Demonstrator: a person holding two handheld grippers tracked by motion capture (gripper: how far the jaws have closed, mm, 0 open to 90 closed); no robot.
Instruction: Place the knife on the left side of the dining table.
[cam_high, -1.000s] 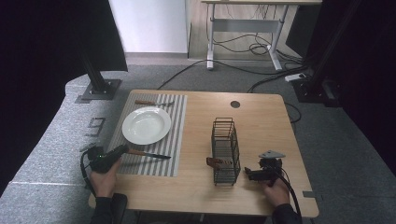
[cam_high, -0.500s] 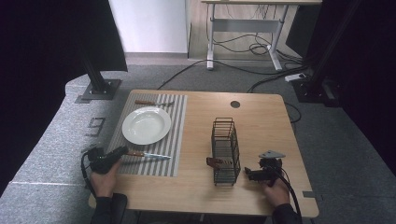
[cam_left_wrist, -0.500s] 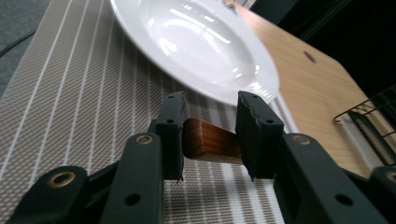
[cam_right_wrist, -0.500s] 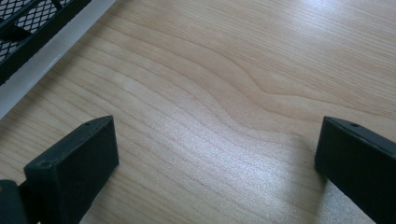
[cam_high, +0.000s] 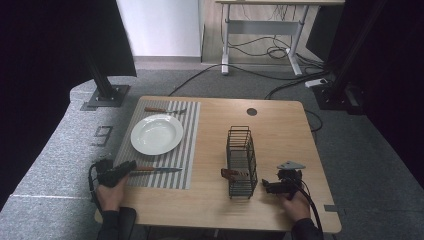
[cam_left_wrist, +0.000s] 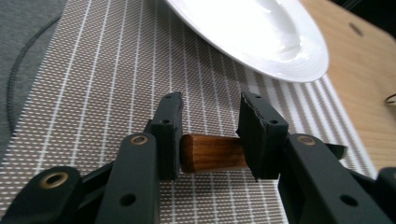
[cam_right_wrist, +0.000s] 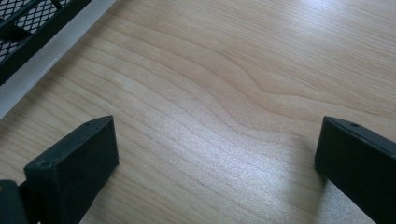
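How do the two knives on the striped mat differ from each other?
The near knife lies by the plate's front edge, its wooden handle between the left tool's jaws, which have just been opening; the far knife lies beyond the plate, untouched. The near knife looks longer, though it is closer to the camera. Both lie flat on the mat, crosswise, wooden handles to the left in the high view.
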